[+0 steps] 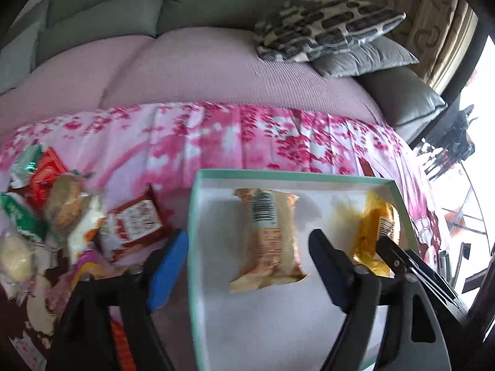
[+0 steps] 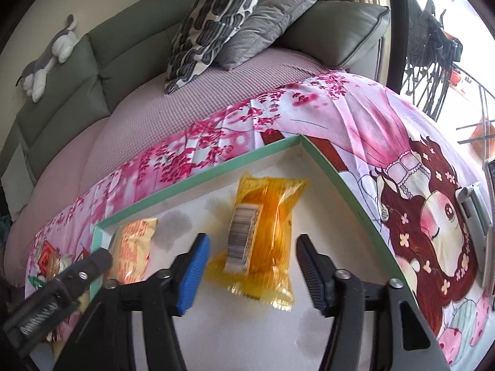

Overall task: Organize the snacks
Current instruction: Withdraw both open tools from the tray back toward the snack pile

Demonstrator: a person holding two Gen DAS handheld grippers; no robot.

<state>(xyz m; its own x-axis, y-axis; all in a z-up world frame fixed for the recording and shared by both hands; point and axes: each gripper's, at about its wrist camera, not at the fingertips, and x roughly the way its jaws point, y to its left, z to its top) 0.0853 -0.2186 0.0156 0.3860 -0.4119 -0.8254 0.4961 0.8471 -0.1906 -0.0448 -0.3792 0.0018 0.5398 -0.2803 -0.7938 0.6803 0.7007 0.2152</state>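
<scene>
1. Loose snack pile [image 1: 46, 213], far left of the left gripper [image 1: 247, 247]: red, green and pale wrappers heaped and overlapping on the pink floral cloth [image 1: 216, 136]. Risk, as judged: a grab into the heap may catch two packets at once, or drag a neighbour off the cloth.

2. Red packet [image 1: 136, 219], just beyond the left gripper's blue-padded finger [image 1: 168, 266], outside the box. Nearest candidate to fetch; it lies flat, so the pads may slide over it.

3. Left gripper: jaws spread wide, holding nothing. It straddles the left wall of the green-rimmed box [image 1: 193, 247], one finger outside, one inside. Closing or lowering here would likely pinch or shove that wall and shift the box.

4. Beige packet [image 1: 269, 238], ahead between the left gripper's fingers, lying flat on the white box floor. Already placed.

5. Yellow packet [image 2: 263, 238], ahead between the fingers of the right gripper [image 2: 250, 269], also on the box floor. The view is blurred; contact with either pad cannot be confirmed.

6. Right gripper: jaws wide apart, nothing clamped. Risk: its nearness to the yellow packet means any sideways move could nudge the crinkly wrapper out of line.

7. Both grippers work close together over the box; a collision is possible.
</scene>
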